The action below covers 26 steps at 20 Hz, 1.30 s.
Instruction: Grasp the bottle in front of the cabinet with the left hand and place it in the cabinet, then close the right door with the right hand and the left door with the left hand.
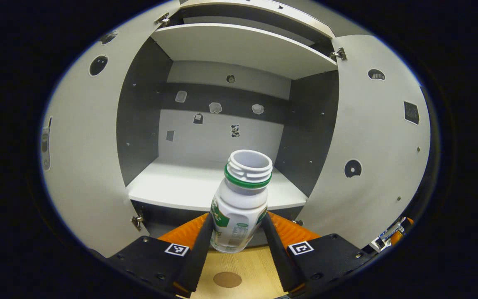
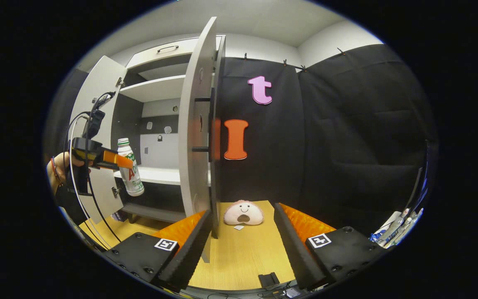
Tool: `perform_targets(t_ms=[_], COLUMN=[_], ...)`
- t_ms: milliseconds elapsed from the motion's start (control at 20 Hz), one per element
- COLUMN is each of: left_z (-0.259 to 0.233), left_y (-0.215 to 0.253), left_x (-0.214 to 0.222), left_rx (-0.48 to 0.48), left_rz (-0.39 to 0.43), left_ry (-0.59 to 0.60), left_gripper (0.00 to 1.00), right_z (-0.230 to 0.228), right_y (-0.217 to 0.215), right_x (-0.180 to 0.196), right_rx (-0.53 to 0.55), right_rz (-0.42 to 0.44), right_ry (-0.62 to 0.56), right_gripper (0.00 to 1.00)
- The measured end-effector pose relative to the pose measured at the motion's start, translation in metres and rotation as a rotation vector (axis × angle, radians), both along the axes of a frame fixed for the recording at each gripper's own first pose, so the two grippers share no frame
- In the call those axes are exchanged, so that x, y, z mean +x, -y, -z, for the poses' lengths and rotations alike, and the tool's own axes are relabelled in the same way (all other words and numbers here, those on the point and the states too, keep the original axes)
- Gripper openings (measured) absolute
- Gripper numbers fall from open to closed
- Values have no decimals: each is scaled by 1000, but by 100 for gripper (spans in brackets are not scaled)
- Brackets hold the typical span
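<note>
The left tool (image 1: 239, 232) clenches the bottle (image 1: 241, 199), lifted off the surface just before the cabinet shelf (image 1: 172, 187). Keep it upright and set it down deep on that shelf. The right tool (image 2: 241, 232) is released beside the right door (image 2: 195, 137).

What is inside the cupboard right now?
The cabinet has bare white shelves and small stickers on its back wall. The bottle is not in yet; the left gripper holds it out front. The part below the lower shelf is hidden.
</note>
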<state>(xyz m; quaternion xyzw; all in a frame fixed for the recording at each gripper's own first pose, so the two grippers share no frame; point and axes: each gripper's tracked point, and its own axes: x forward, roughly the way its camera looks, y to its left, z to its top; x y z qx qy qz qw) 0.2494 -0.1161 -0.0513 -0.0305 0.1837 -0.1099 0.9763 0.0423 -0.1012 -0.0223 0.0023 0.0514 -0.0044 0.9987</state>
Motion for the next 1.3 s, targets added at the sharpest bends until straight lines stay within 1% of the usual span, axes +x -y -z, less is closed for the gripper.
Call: perform_targets(t_ms=[200,350,600,750,950,1150,1250,1300], left_z=[-19,-25,-10,6,9,4,0,-4], left_y=[4,11,22,29,29,29,23,21], left_x=[43,73,113,128,142,142,139,135], left_rx=[-26,-8,19,22,47,50,61,69], left_rz=[-10,4,8,5,-12,-14,-26,-31], left_ry=[33,38,1,-38,-26,-11,3,8], left_gripper=[72,73,73,73,73,75,82,89], right_z=[1,0,0,2,4,7,6,5], right_y=[13,26,49,57,57,53,49,47], right_x=[3,8,12,14,18,20,22,23], right_rx=[-10,-13,-1,-5,-5,-2,0,-1], right_rz=[13,33,85,106,114,108,101,100], right_ry=[-1,7,9,-1,-13,-22,-23,-21], right_gripper=[98,98,98,98,98,98,98,98])
